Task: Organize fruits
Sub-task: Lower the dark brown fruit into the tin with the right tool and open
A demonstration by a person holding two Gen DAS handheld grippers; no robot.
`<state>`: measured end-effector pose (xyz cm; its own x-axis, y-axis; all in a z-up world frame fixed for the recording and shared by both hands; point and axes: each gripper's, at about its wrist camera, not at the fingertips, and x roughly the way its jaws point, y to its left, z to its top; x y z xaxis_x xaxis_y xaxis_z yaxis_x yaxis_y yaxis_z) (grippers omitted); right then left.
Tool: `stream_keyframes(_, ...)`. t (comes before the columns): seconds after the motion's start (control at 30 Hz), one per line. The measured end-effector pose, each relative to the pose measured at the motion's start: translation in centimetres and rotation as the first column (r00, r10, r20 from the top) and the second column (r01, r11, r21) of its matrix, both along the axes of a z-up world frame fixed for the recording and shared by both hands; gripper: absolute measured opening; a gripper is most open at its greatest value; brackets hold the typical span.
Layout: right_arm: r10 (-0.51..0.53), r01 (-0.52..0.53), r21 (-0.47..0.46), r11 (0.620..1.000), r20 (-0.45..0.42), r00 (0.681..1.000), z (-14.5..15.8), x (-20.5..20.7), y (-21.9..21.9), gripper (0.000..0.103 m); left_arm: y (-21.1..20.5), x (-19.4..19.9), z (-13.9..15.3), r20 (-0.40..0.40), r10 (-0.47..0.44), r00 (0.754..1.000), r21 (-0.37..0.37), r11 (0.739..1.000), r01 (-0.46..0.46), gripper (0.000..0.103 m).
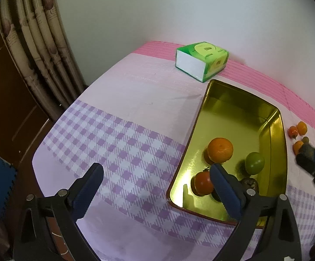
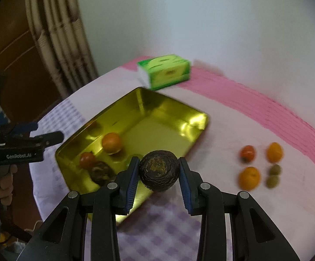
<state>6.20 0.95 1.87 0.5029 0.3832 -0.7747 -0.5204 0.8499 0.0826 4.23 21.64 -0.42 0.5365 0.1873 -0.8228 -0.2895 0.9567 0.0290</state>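
My right tongs grip a dark wrinkled round fruit above the shiny gold metal tray; my left tongs gape wide, empty.

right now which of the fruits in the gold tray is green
The round green fruit by the gold tray's right wall. The other fruits in the tray are an orange, a red tomato and a dark brown fruit.

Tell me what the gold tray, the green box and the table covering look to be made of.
Gold tray: likely thin metal with a mirror-bright lacquered finish; its walls reflect the fruit and light.
Green box: glossy printed wrapping around a white stack, probably a soft tissue pack; plastic or paper is unclear.
Table covering: matte pink and purple-checked sheet, cloth or vinyl; I cannot tell which.
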Motion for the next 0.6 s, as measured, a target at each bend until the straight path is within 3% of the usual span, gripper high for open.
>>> stream_keyframes(0.6,0.053,-0.058,-0.061,0.996,-0.07,0.996,-3.9,0.1,3.1,0.036,0.3,0.1,-0.1,-0.007,0.009,1.0,-0.001,1.0,-0.009,0.097)
